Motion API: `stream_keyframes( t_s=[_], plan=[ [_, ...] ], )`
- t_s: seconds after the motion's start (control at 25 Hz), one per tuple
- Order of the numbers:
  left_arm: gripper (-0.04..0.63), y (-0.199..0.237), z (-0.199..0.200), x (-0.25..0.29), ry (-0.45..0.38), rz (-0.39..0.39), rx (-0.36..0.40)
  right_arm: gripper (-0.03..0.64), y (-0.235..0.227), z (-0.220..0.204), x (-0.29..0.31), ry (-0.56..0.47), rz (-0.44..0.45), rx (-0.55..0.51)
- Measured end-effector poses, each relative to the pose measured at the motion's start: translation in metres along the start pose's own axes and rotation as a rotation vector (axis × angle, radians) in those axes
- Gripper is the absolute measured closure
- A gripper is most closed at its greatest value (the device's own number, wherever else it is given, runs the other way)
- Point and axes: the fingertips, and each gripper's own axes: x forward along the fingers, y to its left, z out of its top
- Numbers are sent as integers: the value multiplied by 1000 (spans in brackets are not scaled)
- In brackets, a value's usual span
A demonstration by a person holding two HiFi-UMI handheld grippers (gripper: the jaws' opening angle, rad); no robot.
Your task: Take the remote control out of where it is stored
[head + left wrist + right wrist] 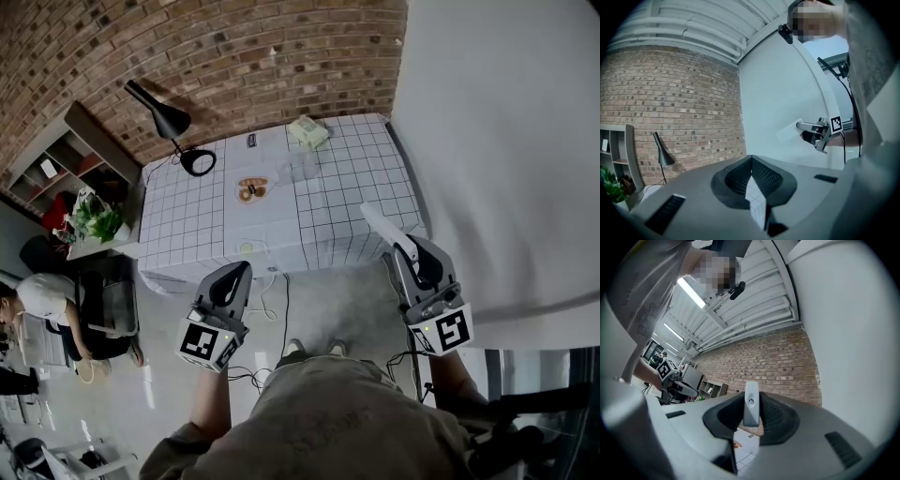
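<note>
While the right gripper (751, 414) is clamping the white remote control (751, 397) by its lower end, angled upward, probably for carrying it clear of its storage place, the left gripper (751, 161) is hanging closed and empty. Both are hovering before the grid-cloth table (347, 178); brick wall (234, 56) is running behind, and a black lamp (169, 122) is standing at the corner.

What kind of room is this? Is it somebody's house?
Likely a mock living room in a studio or lab, not a real house: a brick wall, a checked table, a black lamp, and long strip lights overhead.
</note>
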Motion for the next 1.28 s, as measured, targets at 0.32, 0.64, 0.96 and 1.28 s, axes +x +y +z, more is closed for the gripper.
stream_keyframes(
  t_s=[0.32,0.64,0.96,1.28],
  plan=[
    [591,22,5,-12,-3,-29,-8,534,28,12,20,11,11,-19],
    [591,31,2,-19,-13,-98,-29,534,61,35,29,0,8,-52],
    [591,35,9,-28,-34,-141,-28,534,94,63,26,-35,-9,-48],
    [591,38,31,-42,-121,-132,-23,534,105,69,24,-56,-12,-79]
  ],
)
